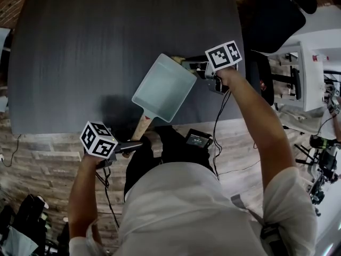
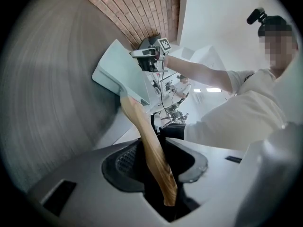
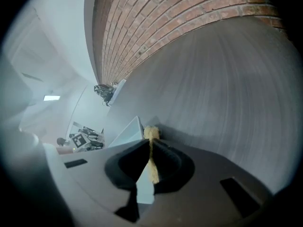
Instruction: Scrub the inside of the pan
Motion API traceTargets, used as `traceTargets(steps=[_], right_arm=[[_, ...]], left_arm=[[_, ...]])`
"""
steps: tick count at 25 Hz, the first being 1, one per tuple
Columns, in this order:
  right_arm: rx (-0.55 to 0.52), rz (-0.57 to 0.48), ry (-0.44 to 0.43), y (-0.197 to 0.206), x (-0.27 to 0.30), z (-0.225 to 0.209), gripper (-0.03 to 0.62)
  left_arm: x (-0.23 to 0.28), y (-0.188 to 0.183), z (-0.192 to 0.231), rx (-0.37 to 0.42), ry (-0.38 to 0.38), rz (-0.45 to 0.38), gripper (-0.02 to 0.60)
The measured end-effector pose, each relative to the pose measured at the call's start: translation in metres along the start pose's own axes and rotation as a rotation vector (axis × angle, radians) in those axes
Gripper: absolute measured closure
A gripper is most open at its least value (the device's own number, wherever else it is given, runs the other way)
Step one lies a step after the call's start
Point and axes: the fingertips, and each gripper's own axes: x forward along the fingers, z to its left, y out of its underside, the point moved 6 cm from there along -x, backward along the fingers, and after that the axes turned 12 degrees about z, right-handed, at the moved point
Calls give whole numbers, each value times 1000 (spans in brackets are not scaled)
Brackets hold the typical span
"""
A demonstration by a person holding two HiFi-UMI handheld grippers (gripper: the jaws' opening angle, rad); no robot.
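A pale blue square pan (image 1: pixel 162 87) with a wooden handle (image 1: pixel 141 127) hangs tilted above the dark table (image 1: pixel 80 47). My left gripper (image 1: pixel 136 145) is shut on the end of that handle. In the left gripper view the handle (image 2: pixel 147 141) runs between the jaws up to the pan (image 2: pixel 118 70). My right gripper (image 1: pixel 191 66) is at the pan's far right corner, shut on a thin yellow sponge (image 1: pixel 178 61). In the right gripper view the sponge (image 3: pixel 151 148) is pinched between the jaws, and its tip reaches the pan's rim (image 3: pixel 128 131).
A black chair (image 1: pixel 272 20) and white equipment (image 1: pixel 306 73) stand to the right of the table. A brick wall (image 3: pixel 165 22) rises behind the table. A small black device (image 1: pixel 198 138) with a cable hangs at the person's waist.
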Motion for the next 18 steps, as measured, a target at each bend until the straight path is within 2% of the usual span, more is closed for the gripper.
traceTargets(steps=[11, 18], right_arm=[[-10, 11, 5, -32, 18, 15, 562], [-20, -6, 20, -54, 31, 24, 562]], left_arm=[[-1, 0, -2, 40, -24, 44, 426], [0, 2, -3, 33, -32, 22, 426]])
